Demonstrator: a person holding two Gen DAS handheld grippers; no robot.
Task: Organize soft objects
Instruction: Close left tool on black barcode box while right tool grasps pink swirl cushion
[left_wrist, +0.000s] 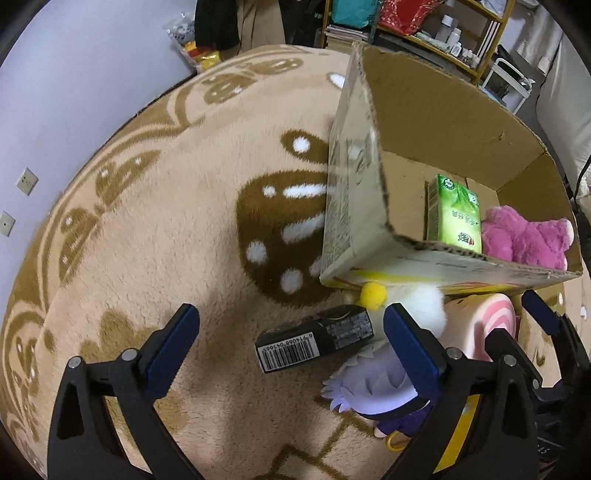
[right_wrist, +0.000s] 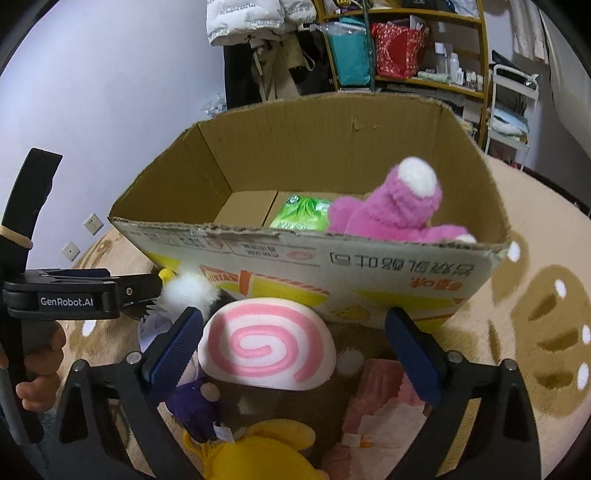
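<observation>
Left hand-held gripper (right_wrist: 74, 301) marked "GenRobot.AI"; barcode on black box (left_wrist: 314, 341).

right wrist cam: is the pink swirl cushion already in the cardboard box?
No, the pink swirl cushion lies on the rug outside the cardboard box, against its printed front wall.

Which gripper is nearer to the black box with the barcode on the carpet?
Left. The left gripper hangs open directly over the black barcode box. The right gripper sits farther off, open around the pink swirl cushion.
</observation>
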